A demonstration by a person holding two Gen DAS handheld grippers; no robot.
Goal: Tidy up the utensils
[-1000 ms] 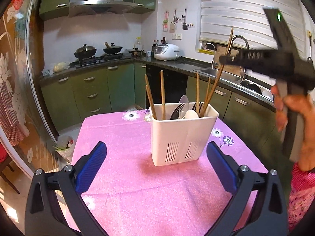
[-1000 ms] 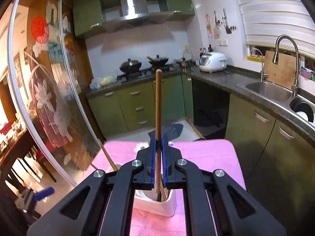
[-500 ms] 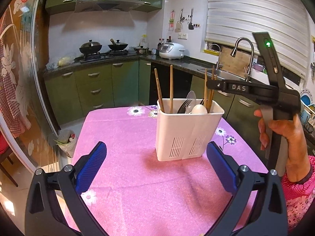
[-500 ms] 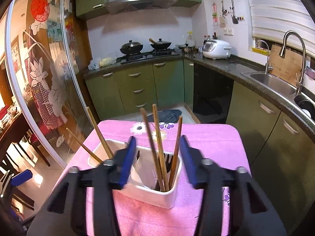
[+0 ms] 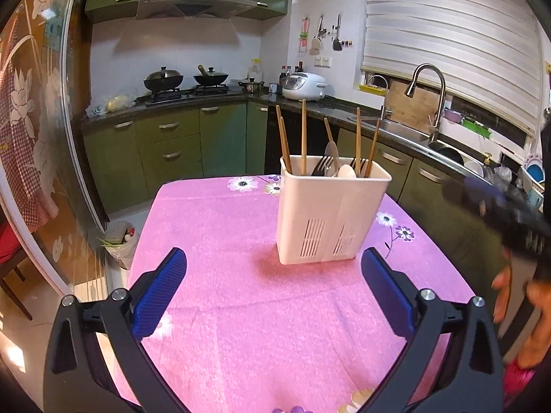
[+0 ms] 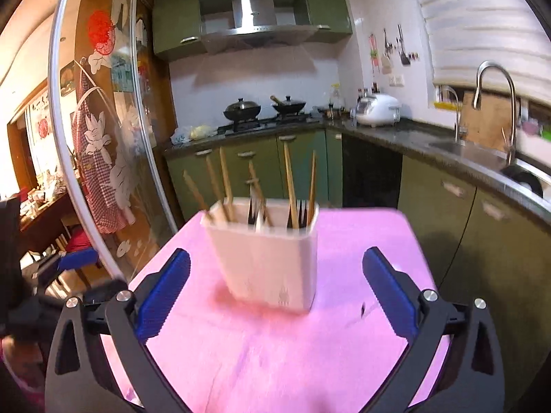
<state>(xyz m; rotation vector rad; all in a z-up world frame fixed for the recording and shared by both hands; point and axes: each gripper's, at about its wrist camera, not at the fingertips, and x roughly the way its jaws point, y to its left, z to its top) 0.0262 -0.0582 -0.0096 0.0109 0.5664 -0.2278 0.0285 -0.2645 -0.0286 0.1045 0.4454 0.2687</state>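
The white utensil holder (image 5: 332,213) is seen standing upright on the pink tabletop (image 5: 241,309), toward its far edge and well clear of the near edge. Wooden chopsticks (image 5: 303,136) are held in it in several compartments, their long axes nearly vertical with a slight lean, and forks and a pale spoon (image 5: 345,171) are lodged between them. No loose utensil is visible on the bare cloth in either view.

The left gripper (image 5: 273,284) is held low over the near part of the tabletop, its jaws spread wide with nothing between them; the holder lies straight ahead of it, apart from the blue pads. The right gripper (image 6: 275,285) is likewise shown with jaws spread wide, these having just been opening, and nothing is pinched: the holder is framed ahead between the pads but not touched. That view is blurred, so fine detail in the compartments cannot be read. In the left wrist view the right gripper is seen as a dark smear at the right edge of the tabletop, with the person's hand (image 5: 516,296) beneath it.

The sorting is judged close to complete. Should another piece be fetched, neither hand can be called clearly nearer, since none is in view; any insertion would be made from above, along the upright axis.
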